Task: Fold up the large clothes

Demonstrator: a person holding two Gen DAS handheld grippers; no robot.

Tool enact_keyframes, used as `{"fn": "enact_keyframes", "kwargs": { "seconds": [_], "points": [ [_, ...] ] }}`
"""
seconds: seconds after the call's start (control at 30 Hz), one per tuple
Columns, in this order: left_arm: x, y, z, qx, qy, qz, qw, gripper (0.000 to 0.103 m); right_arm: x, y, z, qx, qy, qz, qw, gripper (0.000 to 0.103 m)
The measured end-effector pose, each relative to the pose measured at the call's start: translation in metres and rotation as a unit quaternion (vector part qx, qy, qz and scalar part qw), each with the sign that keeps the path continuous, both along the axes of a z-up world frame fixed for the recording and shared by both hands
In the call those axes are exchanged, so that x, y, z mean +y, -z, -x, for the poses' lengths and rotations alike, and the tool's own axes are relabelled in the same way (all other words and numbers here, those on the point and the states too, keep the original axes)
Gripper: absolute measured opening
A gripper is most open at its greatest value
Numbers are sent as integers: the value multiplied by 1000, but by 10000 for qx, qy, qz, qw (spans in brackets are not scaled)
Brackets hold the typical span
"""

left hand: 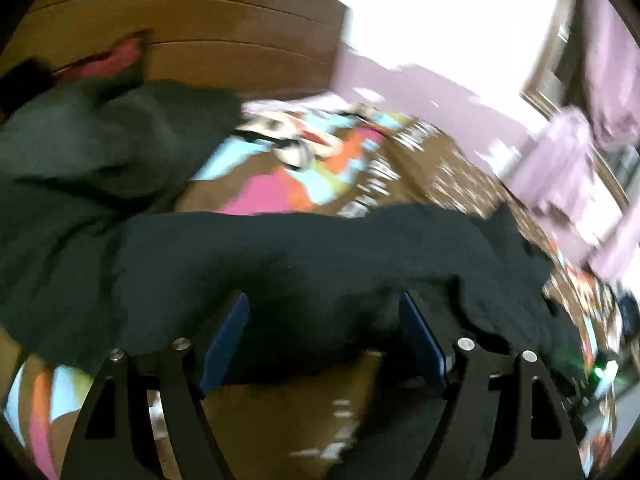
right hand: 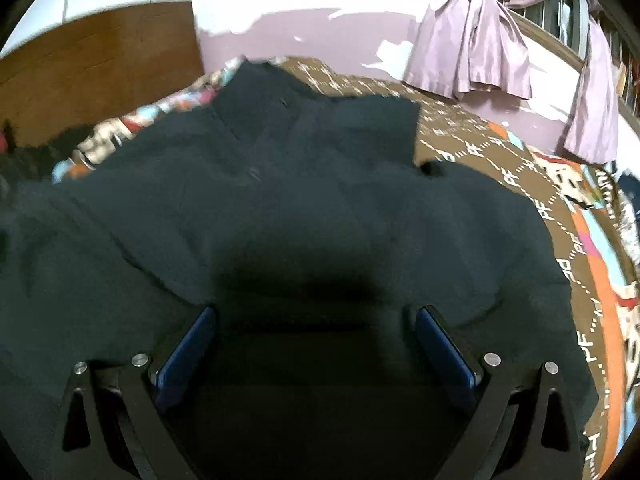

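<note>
the dark garment (right hand: 280, 200) is spread over the patterned bedspread (right hand: 560, 208), taking up most of the right wrist view, with what looks like a collar at the far end and a flap folded in on the far right. in the left wrist view it's a long dark band (left hand: 320, 264) across the middle and pretty blurry.

right gripper (right hand: 316, 344) hangs over the near part of the cloth with its jaws wide apart, gripping nothing. left gripper (left hand: 324, 332) is also open, with the near edge of the cloth in front of its blue pads (left hand: 424, 344), nothing pinched as far as i can tell.

what could go wrong imo: neither one has hold of the fabric, so the folded flap can slump open. a grab from here might catch the bedspread too, or only one layer, and drag the fold crooked. far left there's another dark heap (left hand: 100, 140) by the wooden headboard (left hand: 200, 20), easy to snag.
</note>
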State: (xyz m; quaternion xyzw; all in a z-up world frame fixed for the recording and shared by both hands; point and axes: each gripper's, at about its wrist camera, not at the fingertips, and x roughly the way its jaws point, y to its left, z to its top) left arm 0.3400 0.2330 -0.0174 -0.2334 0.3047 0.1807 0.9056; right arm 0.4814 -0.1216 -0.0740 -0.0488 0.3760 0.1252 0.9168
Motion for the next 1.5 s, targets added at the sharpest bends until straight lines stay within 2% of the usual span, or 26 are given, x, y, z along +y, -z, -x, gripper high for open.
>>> {"fn": "enact_keyframes", "kwargs": {
  "seconds": [0.07, 0.17, 0.27, 0.4, 0.43, 0.5, 0.6, 0.77, 0.83, 0.87, 1.0, 1.1, 1.17, 1.27, 1.4, 1.5],
  "points": [
    [16, -1, 18, -112, -433, -120, 9989, 72, 10, -16, 3, -19, -167, -376, 9991, 100],
    [38, 1, 48, -163, -1228, -211, 9921, 72, 35, -39, 7, -169, -482, -662, 9965, 100],
    [53, 6, 84, -318, -1987, -29, 9795, 72, 66, -52, 10, -168, -879, -902, 9919, 100],
    [60, 12, 114, -285, -2809, -23, 9593, 73, 109, -50, 10, -81, -1285, -861, 9879, 100],
    [64, 15, 122, -275, -3007, 81, 9533, 73, 117, -47, 10, -84, -1336, -795, 9878, 100],
    [71, 23, 127, -240, -3204, 292, 9465, 74, 131, -39, 8, -72, -1416, -627, 9879, 100],
    [87, 38, 137, -145, -3439, 754, 9358, 74, 134, -25, 5, 73, -1417, -682, 9875, 102],
    [112, 73, 147, 125, -3846, 1621, 9087, 74, 134, -10, 7, 99, -1436, -709, 9870, 103],
    [119, 82, 154, 61, -3954, 1903, 8986, 74, 137, -7, 8, 58, -1436, -622, 9877, 103],
    [121, 82, 155, 39, -3978, 1943, 8967, 74, 138, -6, 9, 36, -1433, -577, 9880, 103],
    [120, 76, 165, -223, -3917, 1848, 9011, 72, 137, -3, 10, 0, -1431, -607, 9878, 103],
    [113, 62, 166, -370, -3898, 1456, 9085, 52, 136, 0, 12, -60, -1423, -659, 9876, 103],
    [113, 57, 165, -400, -3805, 1279, 9150, 31, 135, 2, 14, -123, -1413, -684, 9875, 103],
    [109, 46, 158, -459, -3544, 1012, 9285, 13, 134, 3, 16, -182, -1408, -699, 9874, 103],
    [98, 29, 153, -713, -3181, 707, 9427, 7, 132, 3, 13, -75, -1442, -795, 9863, 103],
    [77, 5, 149, -1013, -2698, 241, 9573, 5, 125, -1, 10, 71, -1532, -1081, 9822, 103]
  ]
}}
